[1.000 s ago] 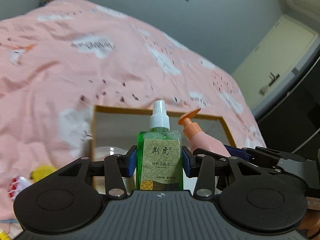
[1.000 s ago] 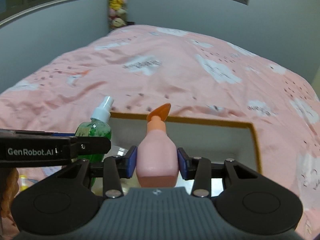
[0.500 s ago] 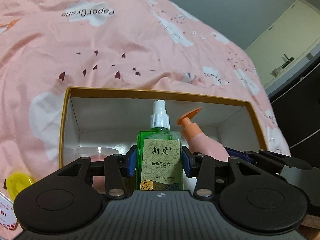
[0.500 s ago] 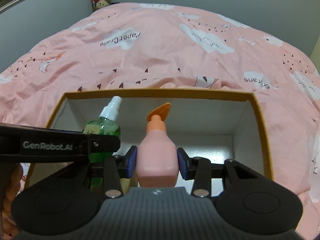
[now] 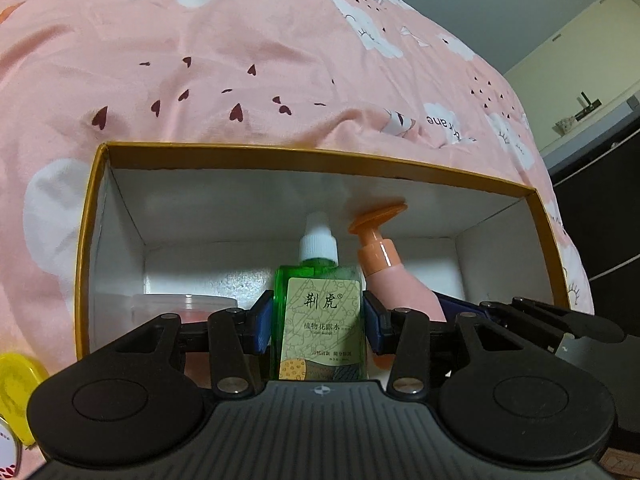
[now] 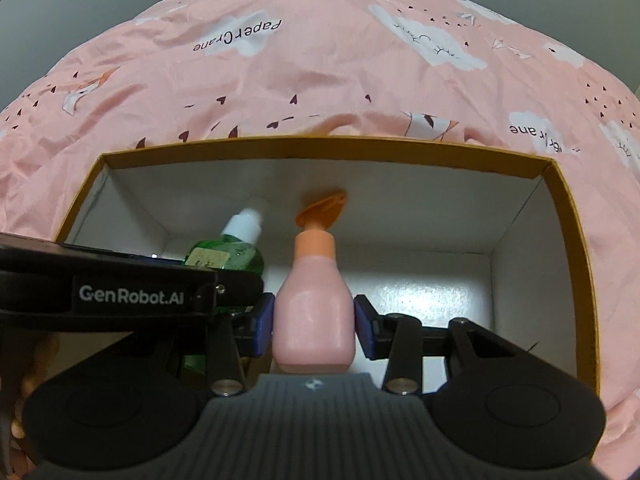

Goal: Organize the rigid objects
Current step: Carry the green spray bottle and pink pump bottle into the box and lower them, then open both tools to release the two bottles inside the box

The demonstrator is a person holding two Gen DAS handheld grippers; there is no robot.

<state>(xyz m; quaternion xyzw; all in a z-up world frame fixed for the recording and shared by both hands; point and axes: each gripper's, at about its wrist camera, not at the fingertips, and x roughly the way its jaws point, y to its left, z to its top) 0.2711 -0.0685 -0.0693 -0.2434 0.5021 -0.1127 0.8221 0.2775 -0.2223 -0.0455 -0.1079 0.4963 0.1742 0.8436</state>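
My left gripper [image 5: 319, 326] is shut on a green spray bottle [image 5: 319, 320] with a white nozzle and a beige label, held upright over the open cardboard box [image 5: 304, 151]. My right gripper [image 6: 315, 320] is shut on a pink pump bottle [image 6: 314, 312] with an orange pump head, also upright inside the box [image 6: 320, 145] opening. In the right wrist view the green spray bottle [image 6: 224, 254] shows to the left behind the left gripper's black body. From the left wrist, the pink pump bottle [image 5: 394, 284] stands just right of the green one.
The box has yellow-brown rims and white inner walls, and lies on a pink patterned bedspread [image 5: 240, 60]. A clear round lidded container [image 5: 184, 306] sits in the box's left part. A yellow object [image 5: 14, 380] lies outside the box at the left.
Both grippers have come down and forward with their bottles, from above the bedspread to within the box opening. The box now fills much more of both views.
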